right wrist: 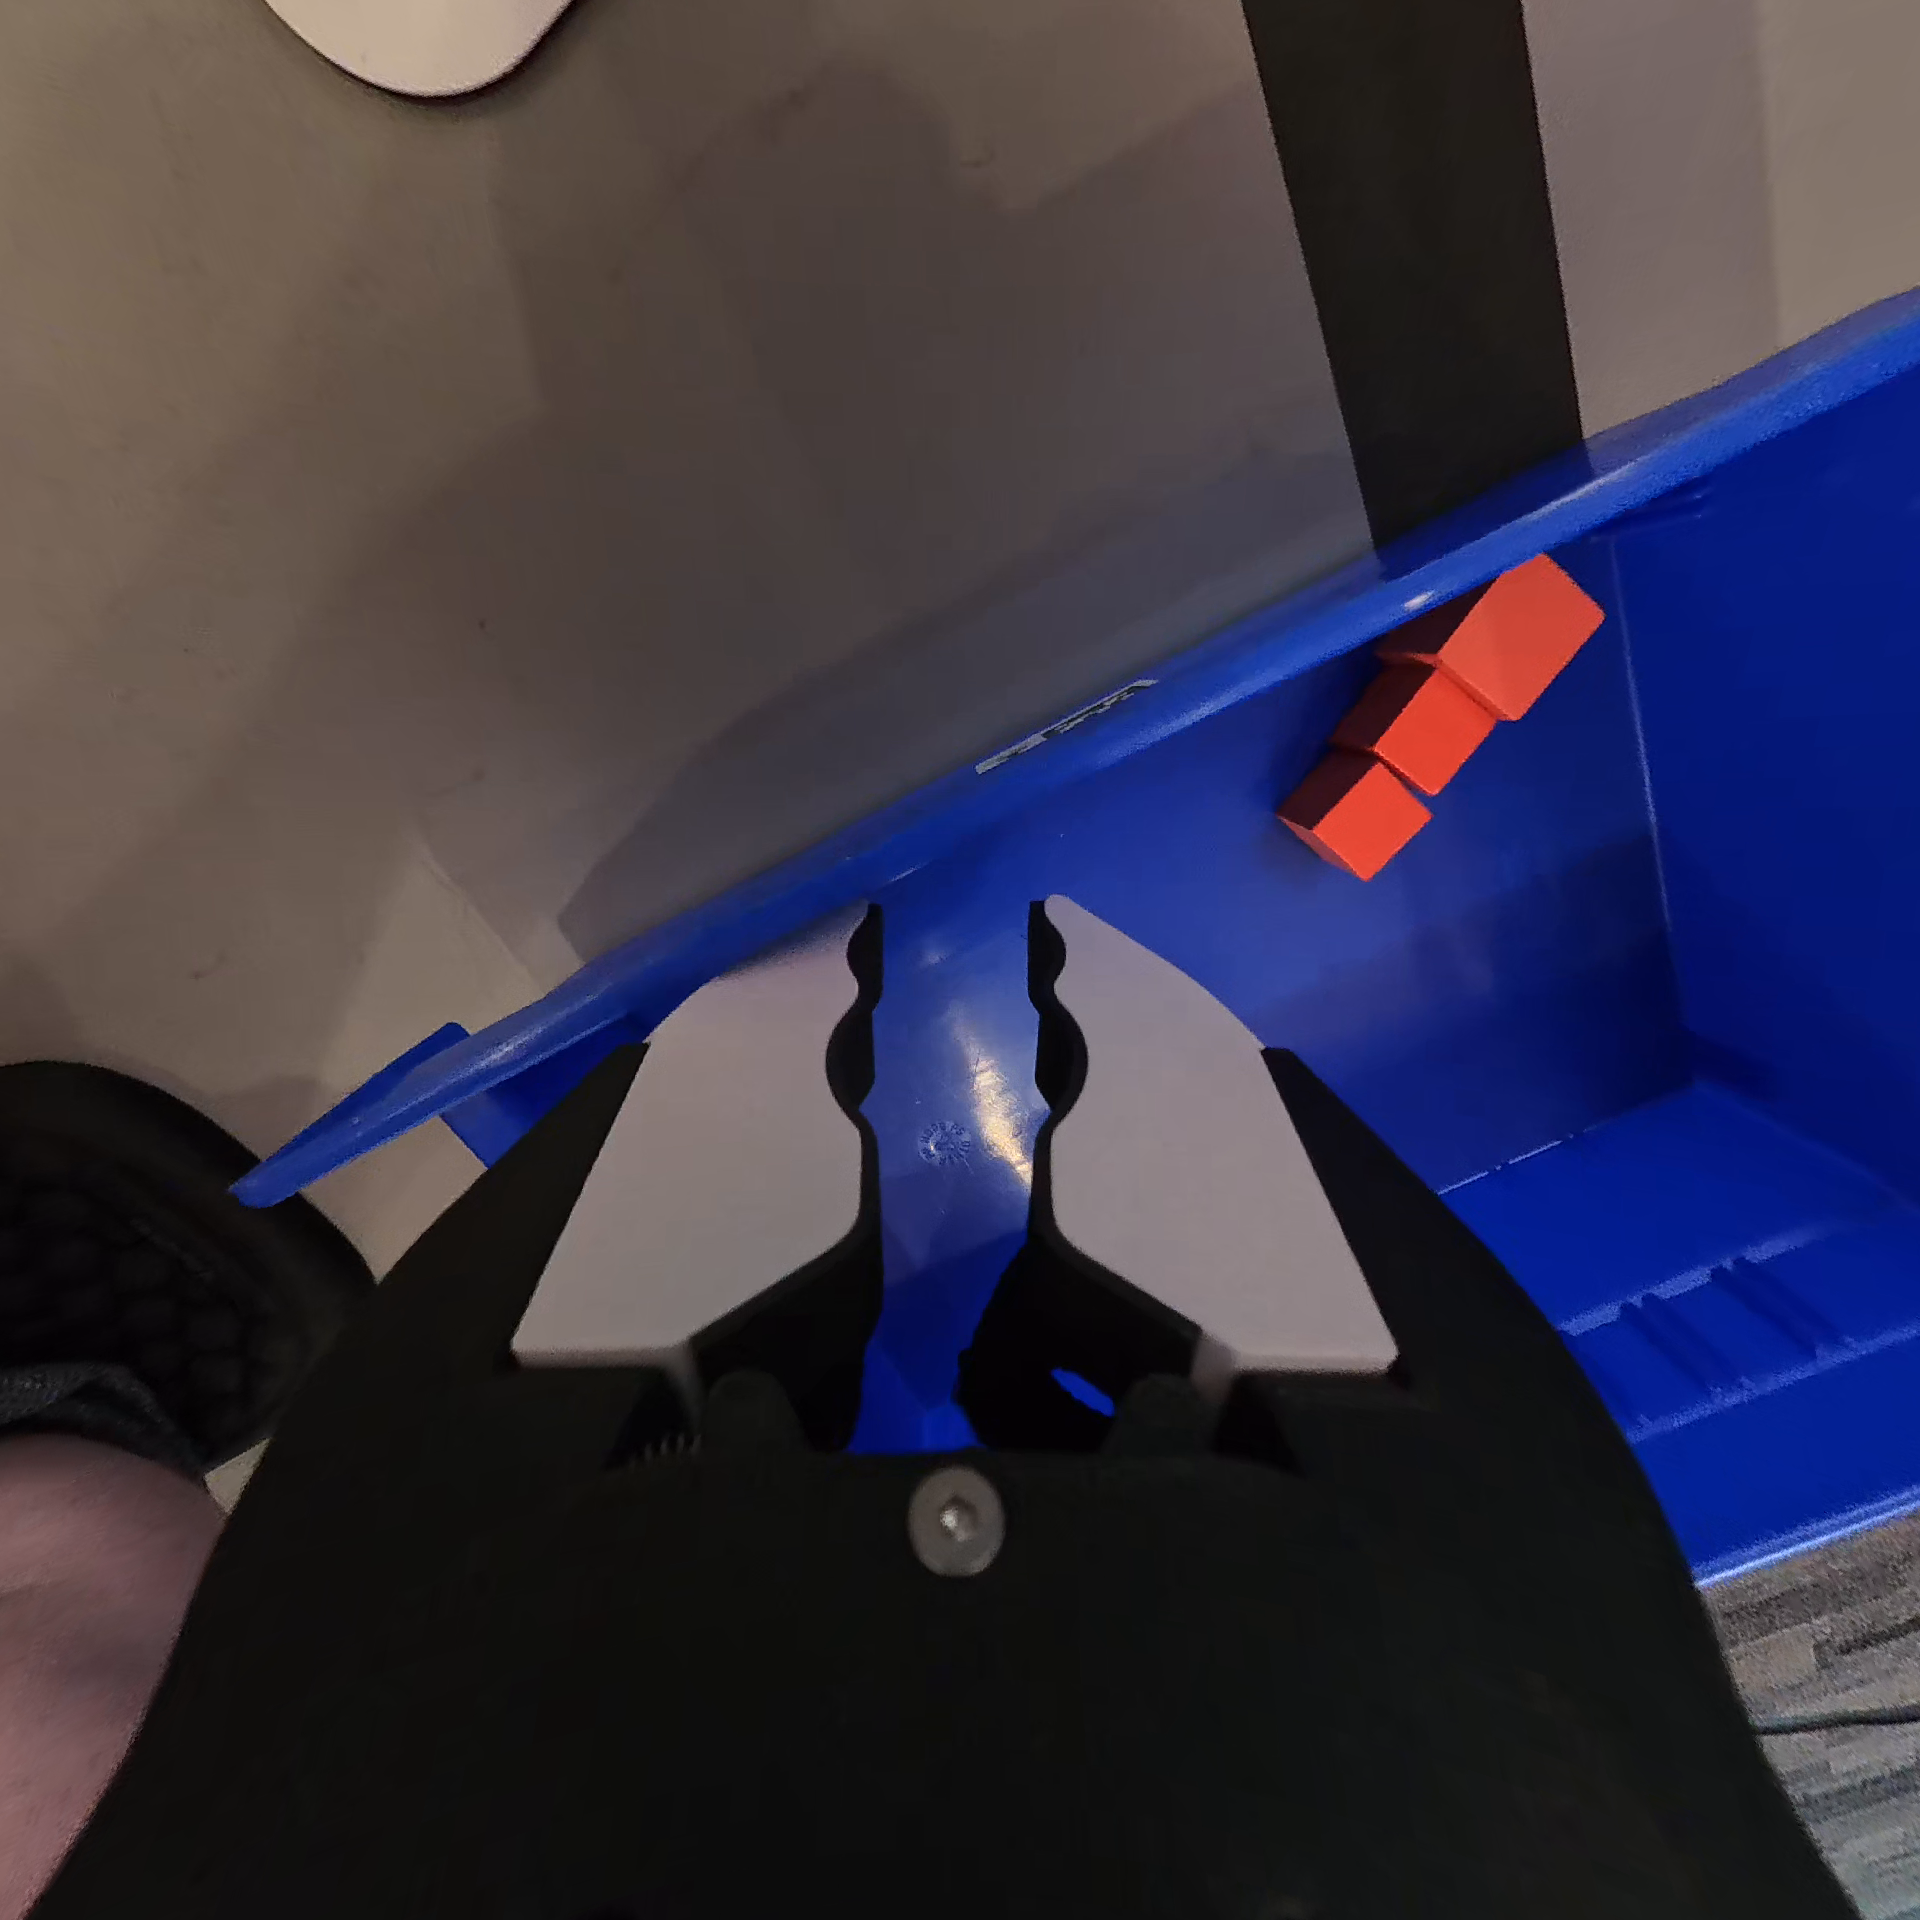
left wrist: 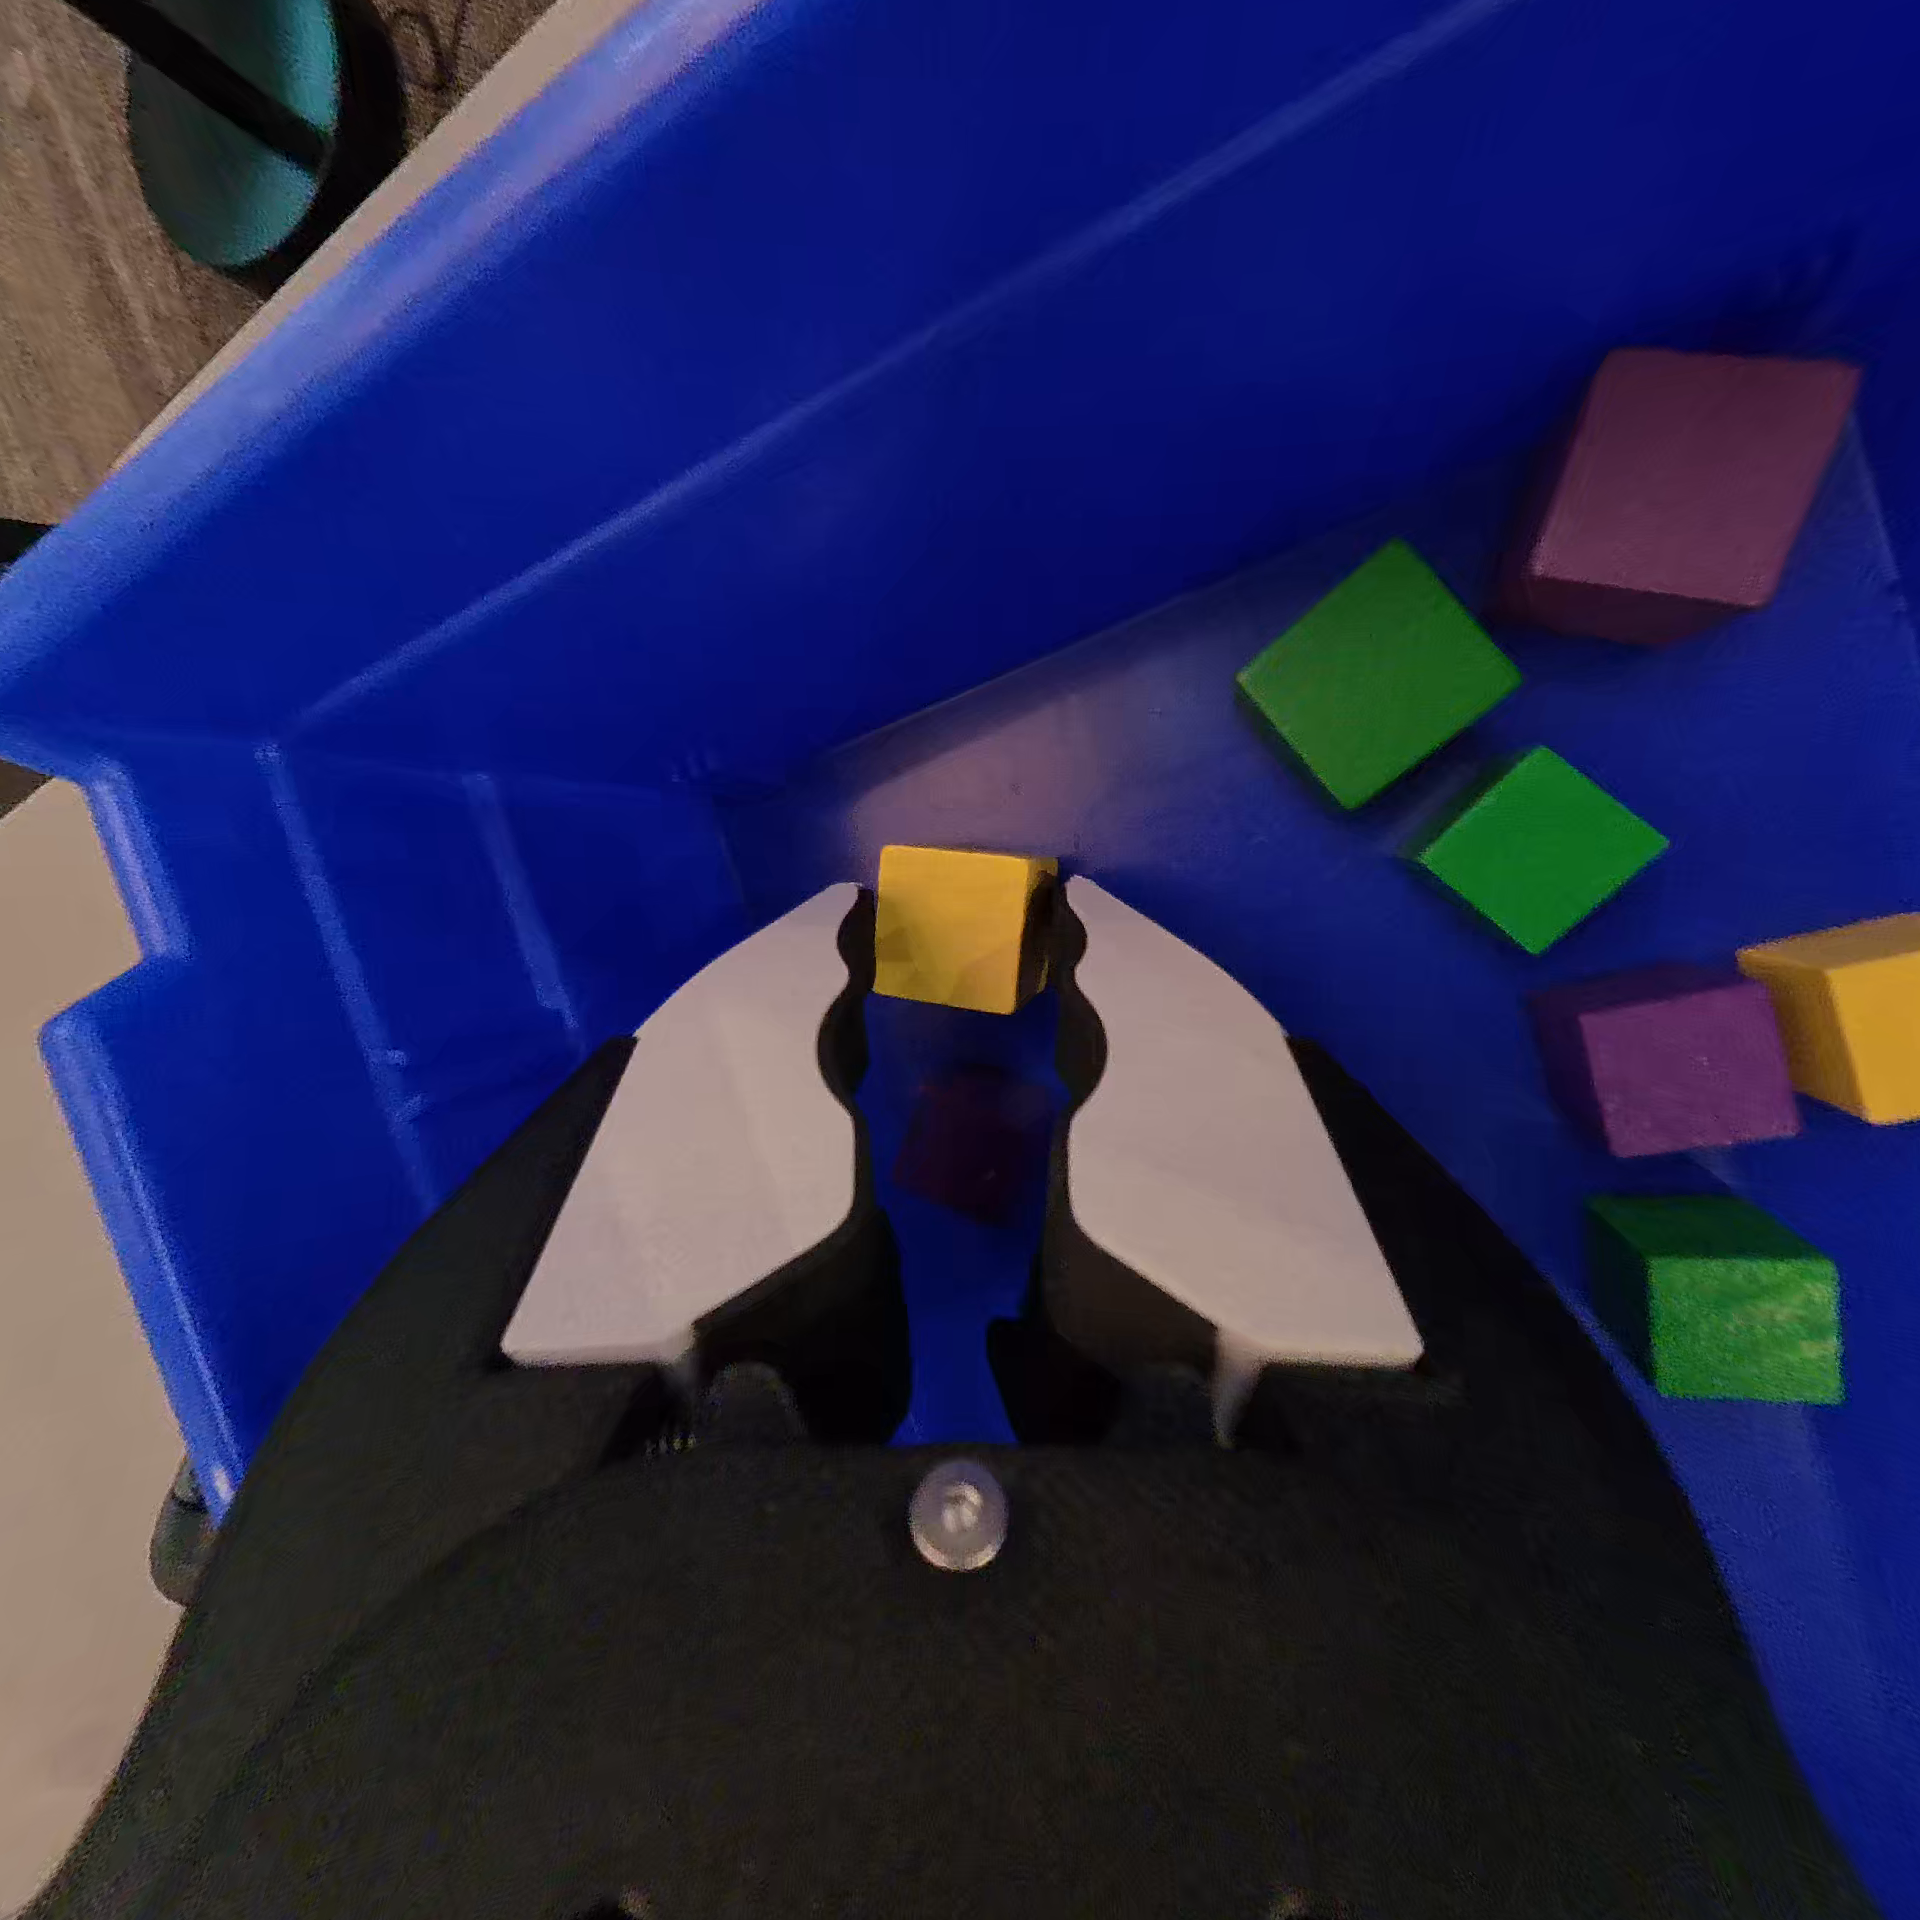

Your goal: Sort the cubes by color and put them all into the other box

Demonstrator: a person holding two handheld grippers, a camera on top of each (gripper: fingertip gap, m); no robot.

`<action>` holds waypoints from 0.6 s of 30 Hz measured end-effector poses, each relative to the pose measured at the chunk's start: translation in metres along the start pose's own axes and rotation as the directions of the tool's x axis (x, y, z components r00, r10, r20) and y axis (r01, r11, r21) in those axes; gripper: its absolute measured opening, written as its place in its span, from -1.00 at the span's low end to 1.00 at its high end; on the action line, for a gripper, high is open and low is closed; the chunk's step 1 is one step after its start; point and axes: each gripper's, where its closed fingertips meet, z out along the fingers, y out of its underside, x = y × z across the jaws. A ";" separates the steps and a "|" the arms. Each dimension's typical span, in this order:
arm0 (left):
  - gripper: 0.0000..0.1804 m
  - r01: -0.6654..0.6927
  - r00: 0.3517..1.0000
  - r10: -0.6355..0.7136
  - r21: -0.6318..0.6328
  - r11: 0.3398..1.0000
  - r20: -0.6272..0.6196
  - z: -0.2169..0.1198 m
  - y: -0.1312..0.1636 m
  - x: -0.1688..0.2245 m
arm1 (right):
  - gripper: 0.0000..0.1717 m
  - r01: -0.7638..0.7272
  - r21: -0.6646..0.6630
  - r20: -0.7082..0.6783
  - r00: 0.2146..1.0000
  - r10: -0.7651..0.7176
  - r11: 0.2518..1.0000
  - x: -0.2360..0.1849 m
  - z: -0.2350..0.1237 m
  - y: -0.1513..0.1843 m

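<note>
Left gripper [left wrist: 961, 914] pinching a yellow cube [left wrist: 956, 927] in one blue bin [left wrist: 727, 468]; right gripper [right wrist: 954, 935] bare over the other blue bin [right wrist: 1299, 935].

The yellow cube sits clamped between the left fingertips, both pads against its sides, near the bin's corner where two walls meet. Scattered toward the bin's right side lie three green cubes [left wrist: 1377, 673], two purple cubes [left wrist: 1688, 488] and another yellow cube [left wrist: 1849, 1013]; a further dark purple cube [left wrist: 971, 1143] shows below, between the fingers. The right gripper's fingers stand apart with only bin floor between them. Three red cubes [right wrist: 1439, 717] touch in a row along that bin's far wall.
</note>
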 end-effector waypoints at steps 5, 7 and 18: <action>-0.67 0.000 0.992 0.000 -0.004 1.000 -0.122 -0.011 0.004 0.022 | -0.70 0.001 0.015 -0.013 1.000 -0.001 1.000 0.001 -0.004 -0.001; -0.67 -0.001 0.990 -0.002 -0.017 1.000 -0.138 -0.012 0.006 0.027 | -0.70 0.002 0.026 -0.013 1.000 -0.001 1.000 0.001 -0.007 -0.002; -0.68 0.225 0.951 -0.109 0.410 0.884 -0.288 -0.126 -0.055 0.019 | -0.74 0.036 0.277 -0.303 0.952 0.051 0.960 0.027 -0.085 -0.027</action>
